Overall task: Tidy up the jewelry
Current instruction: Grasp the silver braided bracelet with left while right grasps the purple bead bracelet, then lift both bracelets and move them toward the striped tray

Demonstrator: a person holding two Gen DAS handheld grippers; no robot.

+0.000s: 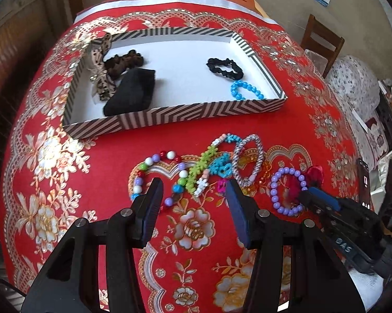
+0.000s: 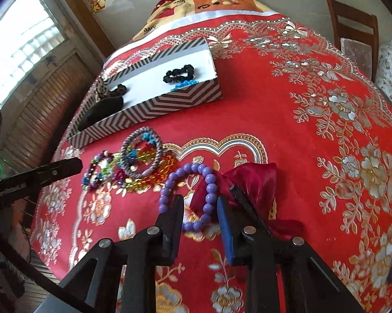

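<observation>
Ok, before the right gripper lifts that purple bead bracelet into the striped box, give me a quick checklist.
1. Right gripper straddles the purple bead bracelet: ok.
2. Pads pressing the beads: cannot tell.
3. Bracelet clear of the red ribbon: not ok, it lies on it.
4. Striped box has bare floor: ok.
5. Left gripper out of the way, open over the multicoloured bracelets: ok.

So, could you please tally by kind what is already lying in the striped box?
Scrunchies: 2 (brown scrunchie, black scrunchie)
Leopard-print ribbon: 1
Black pouch: 1
Blue bead bracelet: 1
Total: 5
</observation>
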